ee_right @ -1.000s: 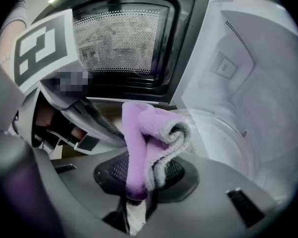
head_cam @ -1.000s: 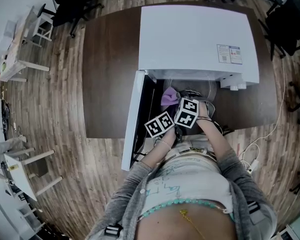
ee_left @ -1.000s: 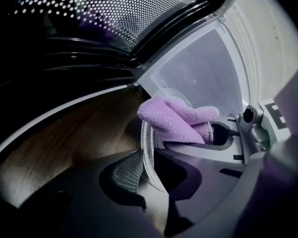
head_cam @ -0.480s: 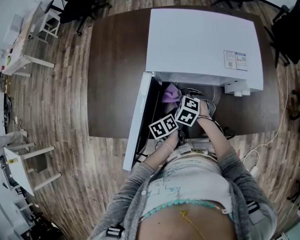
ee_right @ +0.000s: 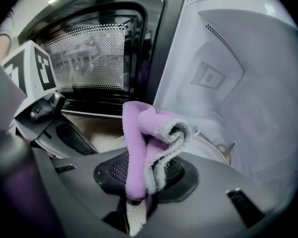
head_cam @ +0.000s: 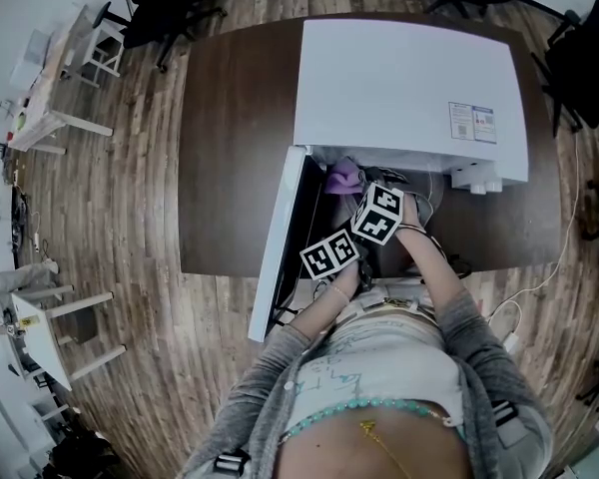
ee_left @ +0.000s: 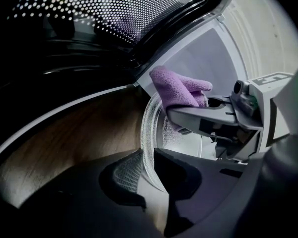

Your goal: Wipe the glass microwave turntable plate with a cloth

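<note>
The glass turntable plate [ee_left: 148, 129] stands almost on edge at the microwave's mouth. My left gripper [ee_left: 150, 168] is shut on its lower rim. A folded purple cloth [ee_right: 148, 148] sits between the jaws of my right gripper [ee_right: 138, 185], which is shut on it. In the left gripper view the cloth [ee_left: 178, 87] rests against the plate's upper face, with the right gripper [ee_left: 211, 119] just behind it. From the head view both marker cubes, left [head_cam: 330, 255] and right [head_cam: 379, 214], are at the open cavity, with the cloth [head_cam: 342, 176] above them. Part of the plate's rim [ee_right: 212, 146] shows past the cloth.
The white microwave [head_cam: 409, 78] stands on a dark brown table [head_cam: 230, 138]. Its door [head_cam: 278, 239] is swung open to the left; the perforated window [ee_right: 89, 58] is close to my left gripper [ee_right: 39, 114]. The white cavity wall [ee_right: 238, 98] lies to the right. Cables trail at the table's right edge.
My right gripper has moved a little further in toward the cavity with the cloth in it. The left gripper has kept its hold on the plate in the same place.
</note>
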